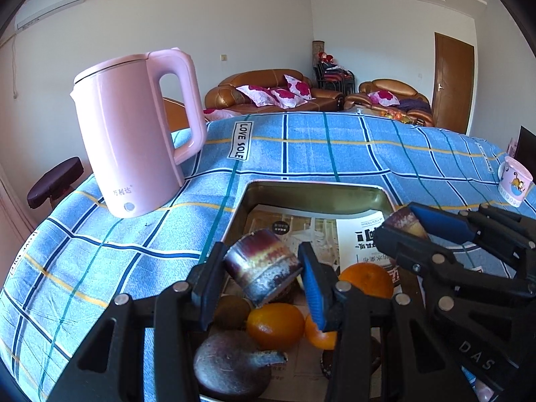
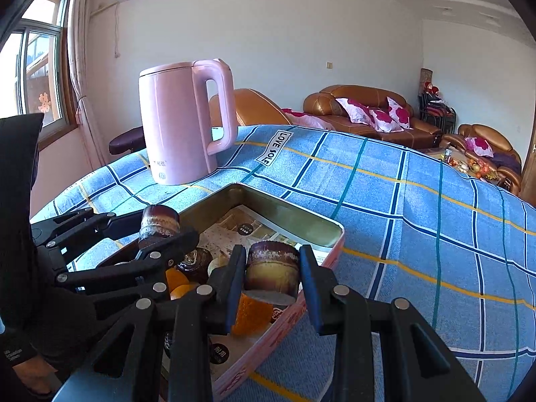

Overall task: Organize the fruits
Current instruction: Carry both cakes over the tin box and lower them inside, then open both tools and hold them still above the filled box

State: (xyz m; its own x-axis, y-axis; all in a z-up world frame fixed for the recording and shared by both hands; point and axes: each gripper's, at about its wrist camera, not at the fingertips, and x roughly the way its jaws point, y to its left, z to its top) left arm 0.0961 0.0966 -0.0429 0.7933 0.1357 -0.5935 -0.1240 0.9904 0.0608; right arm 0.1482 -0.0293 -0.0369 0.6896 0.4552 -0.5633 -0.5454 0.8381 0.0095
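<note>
My left gripper (image 1: pixel 259 274) is shut on a short purple sugarcane piece (image 1: pixel 263 269), held tilted above the open metal tin (image 1: pixel 315 187). Under it in the tin lie oranges (image 1: pixel 274 326), a brown kiwi (image 1: pixel 231 311) and a dark round fruit with a stem (image 1: pixel 231 365). My right gripper (image 2: pixel 272 278) is shut on a second sugarcane piece (image 2: pixel 272 274), held upright over the tin's near right rim (image 2: pixel 288 206). Each gripper shows in the other's view: the right gripper (image 1: pixel 408 229) at the right, the left gripper (image 2: pixel 150 231) at the left with its cane (image 2: pixel 159 222).
A pink electric kettle (image 1: pixel 134 134) stands on the blue plaid tablecloth (image 1: pixel 335 154) left of and behind the tin. A printed mug (image 1: pixel 514 181) sits at the table's far right edge. A person's dark sleeve (image 2: pixel 20 234) fills the left of the right wrist view. Brown sofas stand behind the table.
</note>
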